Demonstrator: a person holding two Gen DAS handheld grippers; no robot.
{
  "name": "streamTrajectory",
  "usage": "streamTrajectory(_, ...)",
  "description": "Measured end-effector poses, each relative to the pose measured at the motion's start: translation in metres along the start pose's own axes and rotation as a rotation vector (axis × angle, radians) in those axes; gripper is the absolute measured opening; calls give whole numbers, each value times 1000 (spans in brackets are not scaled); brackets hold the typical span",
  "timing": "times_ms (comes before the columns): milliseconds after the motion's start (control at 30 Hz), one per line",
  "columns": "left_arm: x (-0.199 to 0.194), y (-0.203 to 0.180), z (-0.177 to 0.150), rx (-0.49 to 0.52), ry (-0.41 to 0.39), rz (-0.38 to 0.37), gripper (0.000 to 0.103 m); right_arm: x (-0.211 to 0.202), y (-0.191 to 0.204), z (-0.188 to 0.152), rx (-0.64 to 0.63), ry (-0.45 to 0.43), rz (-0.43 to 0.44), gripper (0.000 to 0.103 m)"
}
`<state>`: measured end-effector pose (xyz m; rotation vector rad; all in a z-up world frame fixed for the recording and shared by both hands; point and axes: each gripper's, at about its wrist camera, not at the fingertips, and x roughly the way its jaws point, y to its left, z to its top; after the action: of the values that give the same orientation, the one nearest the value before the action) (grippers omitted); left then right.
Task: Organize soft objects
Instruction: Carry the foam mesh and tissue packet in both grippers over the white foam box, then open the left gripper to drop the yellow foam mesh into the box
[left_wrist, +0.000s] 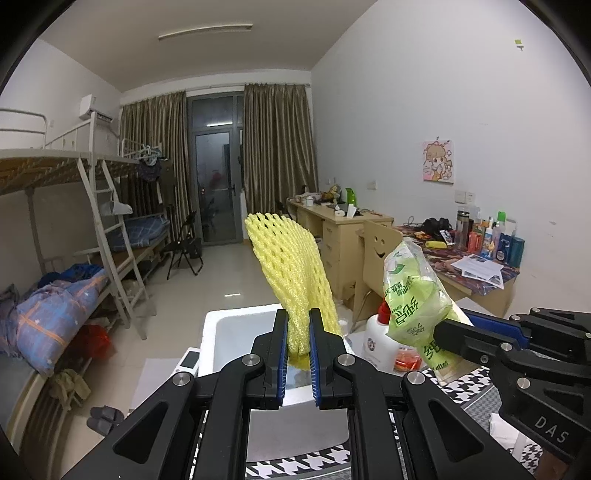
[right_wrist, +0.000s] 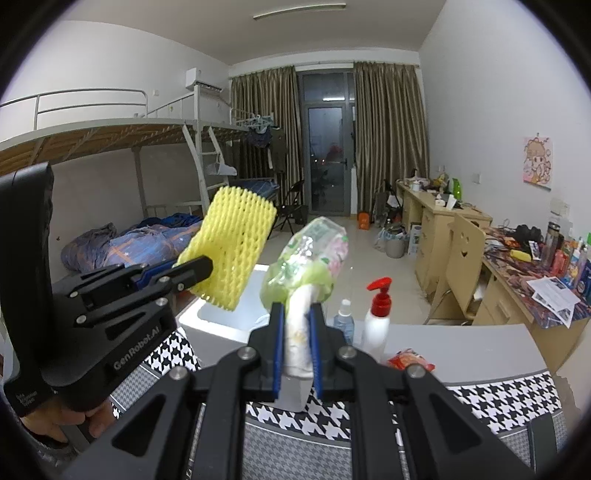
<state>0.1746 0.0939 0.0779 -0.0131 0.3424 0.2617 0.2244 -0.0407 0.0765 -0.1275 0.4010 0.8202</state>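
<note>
My left gripper (left_wrist: 298, 321) is shut on the lower end of a yellow foam net sleeve (left_wrist: 291, 266), which stands up above a white foam box (left_wrist: 236, 332). From the right wrist view the same sleeve (right_wrist: 232, 243) shows at the left, with the left gripper (right_wrist: 203, 269) clamped on it. My right gripper (right_wrist: 298, 314) is shut on a green plastic tissue pack (right_wrist: 310, 254) that sticks up and forward. In the left wrist view that pack (left_wrist: 413, 295) hangs at the right, pinched by the right gripper (left_wrist: 443, 334). Both held things hover over the box (right_wrist: 225, 317).
A white pump bottle with a red top (right_wrist: 378, 314), a small clear spray bottle (right_wrist: 343, 321) and a red snack packet (right_wrist: 410, 360) stand on the table with a houndstooth cloth (right_wrist: 498, 402). Bunk beds (left_wrist: 74, 206) line the left; desks and a wooden chair (left_wrist: 373, 258) line the right.
</note>
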Motion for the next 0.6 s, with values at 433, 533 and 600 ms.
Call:
streamTrajectory(433, 30, 14, 0, -19, 47, 9, 11, 24, 6, 12, 5, 28, 8, 16)
streamTrajectory(533, 40, 20, -2, -29, 64, 4, 11, 28, 8, 10, 3, 38, 5, 16)
streamTrajectory(600, 46, 22, -2, -32, 75, 2, 11, 31, 7, 9, 2, 44, 2, 16)
